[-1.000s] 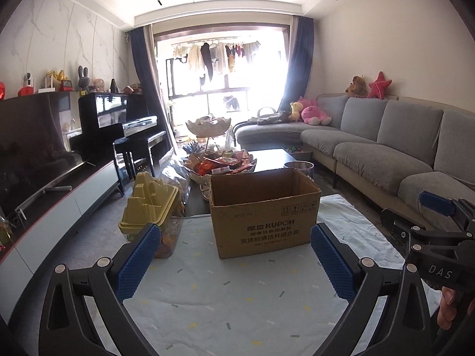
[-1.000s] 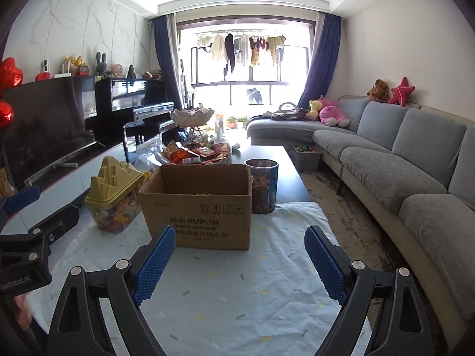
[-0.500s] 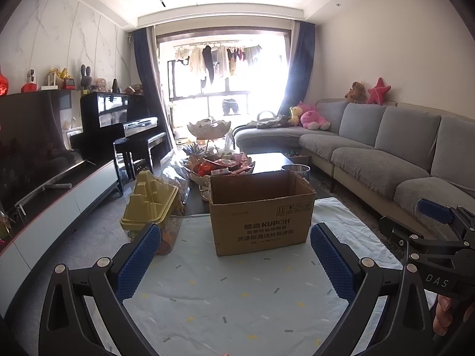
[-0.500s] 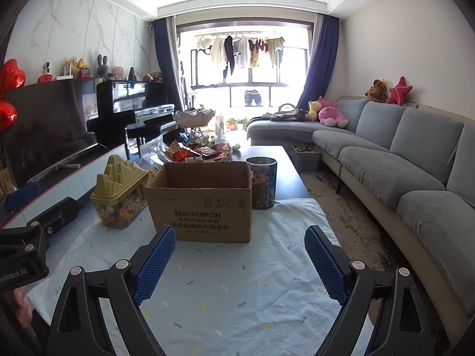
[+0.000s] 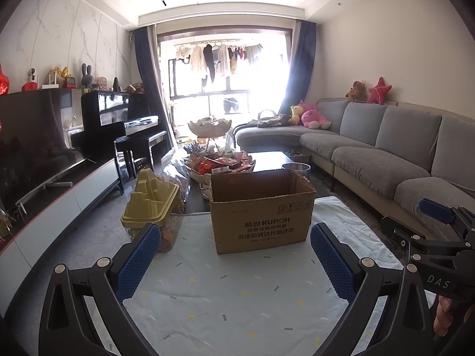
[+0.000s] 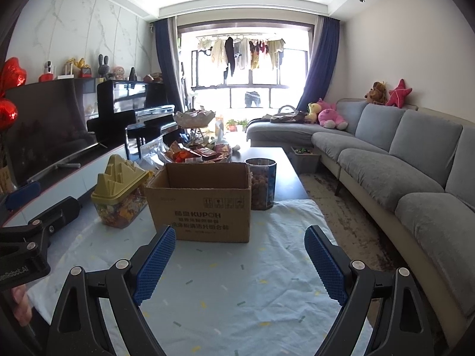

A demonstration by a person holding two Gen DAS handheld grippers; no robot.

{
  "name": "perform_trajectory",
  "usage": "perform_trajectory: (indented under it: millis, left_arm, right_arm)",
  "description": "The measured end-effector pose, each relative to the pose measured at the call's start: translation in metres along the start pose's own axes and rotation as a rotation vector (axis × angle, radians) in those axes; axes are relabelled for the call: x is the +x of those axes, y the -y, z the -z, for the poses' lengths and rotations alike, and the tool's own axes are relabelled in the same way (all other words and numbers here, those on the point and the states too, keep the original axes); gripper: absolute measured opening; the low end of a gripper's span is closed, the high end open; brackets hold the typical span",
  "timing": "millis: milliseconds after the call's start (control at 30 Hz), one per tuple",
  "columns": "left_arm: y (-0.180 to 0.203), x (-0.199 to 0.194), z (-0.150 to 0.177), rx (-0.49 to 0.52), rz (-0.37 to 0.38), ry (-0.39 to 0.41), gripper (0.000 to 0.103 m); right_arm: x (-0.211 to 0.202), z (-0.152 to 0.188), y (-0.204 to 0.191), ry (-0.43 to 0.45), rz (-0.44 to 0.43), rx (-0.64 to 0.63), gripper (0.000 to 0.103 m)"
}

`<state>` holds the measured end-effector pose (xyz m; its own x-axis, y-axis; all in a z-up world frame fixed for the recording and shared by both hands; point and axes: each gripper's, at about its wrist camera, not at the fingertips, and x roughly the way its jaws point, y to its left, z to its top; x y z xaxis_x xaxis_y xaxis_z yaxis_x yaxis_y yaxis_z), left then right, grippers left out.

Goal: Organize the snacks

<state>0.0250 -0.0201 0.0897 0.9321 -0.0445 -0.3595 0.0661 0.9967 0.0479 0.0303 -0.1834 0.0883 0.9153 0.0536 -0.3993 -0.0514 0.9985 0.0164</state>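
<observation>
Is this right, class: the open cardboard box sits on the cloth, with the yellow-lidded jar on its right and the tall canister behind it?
Not quite. In the right wrist view the yellow-lidded jar stands on the left of the box, not the right. The rest holds: the box is open, on the cloth, with the canister behind it.

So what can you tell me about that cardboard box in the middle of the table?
The cardboard box is plain brown corrugated card, standing upright on the pale speckled cloth. Its top is open and no flaps stick up; what lies inside cannot be seen. The front carries dark print reading KUPOH, Chinese lettering and small handling symbols. A yellow-lidded tub stands to its left, a clear jar of snacks behind its right corner. Neither gripper touches it.
</observation>
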Motion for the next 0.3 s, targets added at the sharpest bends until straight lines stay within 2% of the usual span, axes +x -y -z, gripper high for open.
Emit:
perform_trajectory:
  millis: [300]
  left_arm:
    - [-0.0006, 0.0007, 0.0024, -0.006, 0.004, -0.011, 0.103]
  right_arm:
    - [-0.0004, 0.0035, 0.0015, -0.008, 0.000, 0.003, 0.089]
